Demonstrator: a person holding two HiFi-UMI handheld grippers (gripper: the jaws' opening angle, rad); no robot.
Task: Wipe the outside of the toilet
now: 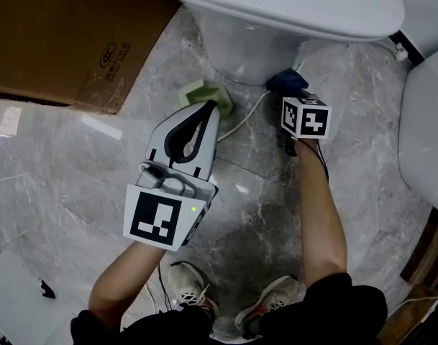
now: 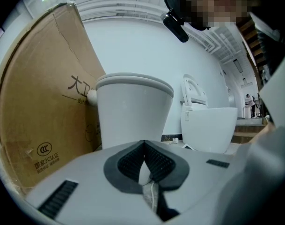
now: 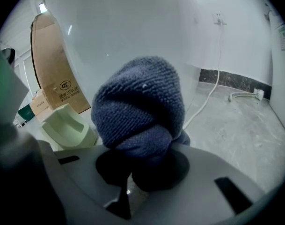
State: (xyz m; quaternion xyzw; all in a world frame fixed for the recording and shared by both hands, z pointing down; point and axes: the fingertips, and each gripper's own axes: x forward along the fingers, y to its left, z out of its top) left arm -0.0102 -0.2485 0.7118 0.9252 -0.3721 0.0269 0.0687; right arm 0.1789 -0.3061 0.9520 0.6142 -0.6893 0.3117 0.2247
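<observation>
The white toilet [image 1: 276, 13] fills the top of the head view, its base [image 1: 247, 52] on the grey marble floor. My right gripper [image 1: 289, 92] is shut on a dark blue cloth [image 1: 287, 83], low beside the base's right side. In the right gripper view the blue cloth [image 3: 140, 107] bulges from the jaws right against the white toilet wall [image 3: 133, 22]. My left gripper [image 1: 208, 108] hangs shut and empty above the floor, its tips pointing at the toilet base [image 2: 130, 109].
A brown cardboard box [image 1: 67, 34] lies at the upper left. A pale green holder [image 1: 204, 94] stands on the floor by the base, with a white cable [image 1: 244, 117] running past it. A second white fixture [image 1: 423, 135] stands at the right.
</observation>
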